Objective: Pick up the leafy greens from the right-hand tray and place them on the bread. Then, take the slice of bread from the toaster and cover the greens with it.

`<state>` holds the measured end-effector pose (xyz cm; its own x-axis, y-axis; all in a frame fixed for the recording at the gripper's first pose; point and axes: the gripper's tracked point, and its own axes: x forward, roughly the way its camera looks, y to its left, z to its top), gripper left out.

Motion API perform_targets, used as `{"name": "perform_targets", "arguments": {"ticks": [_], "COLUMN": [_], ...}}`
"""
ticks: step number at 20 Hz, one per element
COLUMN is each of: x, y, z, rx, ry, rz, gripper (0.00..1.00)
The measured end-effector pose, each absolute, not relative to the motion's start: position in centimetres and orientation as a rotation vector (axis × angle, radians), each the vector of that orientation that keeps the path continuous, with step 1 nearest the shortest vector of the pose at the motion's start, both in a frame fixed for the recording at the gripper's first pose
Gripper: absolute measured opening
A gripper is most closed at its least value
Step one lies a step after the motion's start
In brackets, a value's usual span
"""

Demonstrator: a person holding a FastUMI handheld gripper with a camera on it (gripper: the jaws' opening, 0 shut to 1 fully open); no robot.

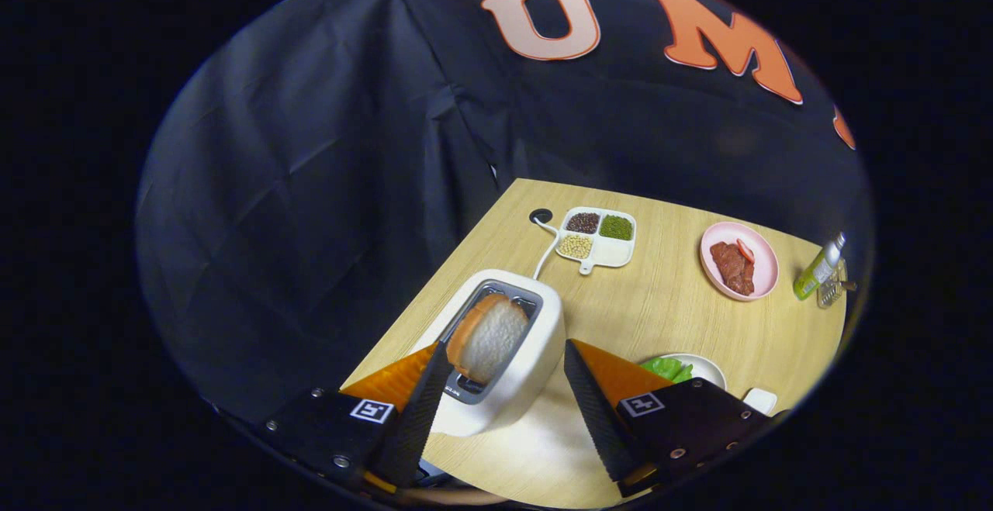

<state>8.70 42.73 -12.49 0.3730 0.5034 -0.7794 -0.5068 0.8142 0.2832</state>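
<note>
Bread slice (490,338) stands in the toaster (508,356) near the table's left edge, between your open tool (504,375) fingers; lower squarely, pinch both faces.

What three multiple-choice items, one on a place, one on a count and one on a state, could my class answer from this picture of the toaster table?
1. Where is the slice of bread?
A. on the pink plate
B. standing in the toaster's slot
C. flat on the table

2. How many sections of the divided tray hold grains or beans?
A. one
B. three
C. four

3. How do the fingers of the gripper stand?
A. spread apart
B. pressed on the bread
C. shut together

Answers: 1 B, the slice rises from the slot of the white toaster. 2 B, dark, green and pale fillings show, and the fourth section is bare. 3 A, the fingers stand wide, with the toaster and bread between and just ahead of them.
</note>
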Motion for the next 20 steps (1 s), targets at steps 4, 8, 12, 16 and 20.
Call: {"name": "perform_targets", "arguments": {"ticks": [4,8,12,16,20], "x": [8.5,9.5,9.7,9.5,9.2], "y": [46.0,47.2,46.9,46.5,45.9], "z": [-13.4,-15.1,-17.2,-18.4,-18.3], "rx": [-0.040,-0.093,-0.129,-0.125,-0.050], "ry": [1.037,1.075,1.134,1.165,1.196], "rz": [0.648,0.579,0.545,0.544,0.546], "gripper": [0.89,0.83,0.73,0.51,0.22]}}
